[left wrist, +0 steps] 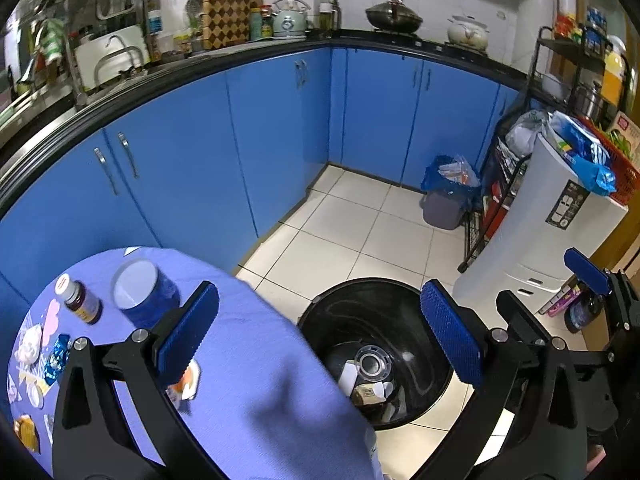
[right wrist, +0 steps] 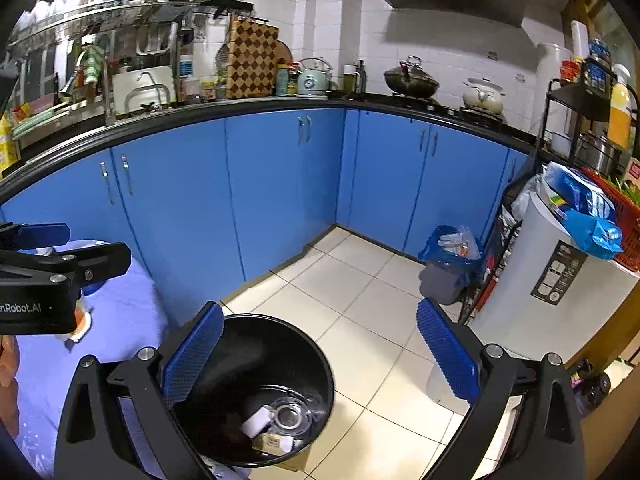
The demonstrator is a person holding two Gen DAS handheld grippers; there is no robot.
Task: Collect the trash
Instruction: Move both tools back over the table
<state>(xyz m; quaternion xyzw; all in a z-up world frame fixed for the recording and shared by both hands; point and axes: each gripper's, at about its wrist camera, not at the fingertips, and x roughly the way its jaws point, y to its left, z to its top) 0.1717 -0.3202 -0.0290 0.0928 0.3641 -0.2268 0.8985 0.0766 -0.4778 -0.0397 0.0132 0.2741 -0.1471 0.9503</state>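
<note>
A black bin [left wrist: 352,312] stands on the tile floor beside a round table with a purple cloth [left wrist: 256,360]. At the bin's bottom lie a clear plastic container [left wrist: 372,362], white paper [left wrist: 347,376] and a small brown box [left wrist: 368,394]. My left gripper [left wrist: 320,334] hangs open and empty over the table's edge and the bin. On the table are a brown pill bottle [left wrist: 78,300], a blue tub with a white lid [left wrist: 144,294], a crumpled tissue [left wrist: 30,344], a blue wrapper [left wrist: 56,356] and an orange-and-white wrapper [left wrist: 186,384]. My right gripper [right wrist: 322,354] is open and empty above the bin [right wrist: 260,352].
Blue cabinets [left wrist: 180,168] curve behind the table under a crowded black counter. A small grey bin with a full blue bag [left wrist: 448,196] stands in the far corner, next to a black rack [left wrist: 492,208] and a white appliance [left wrist: 540,232]. Pale tile floor [left wrist: 352,220] lies between them.
</note>
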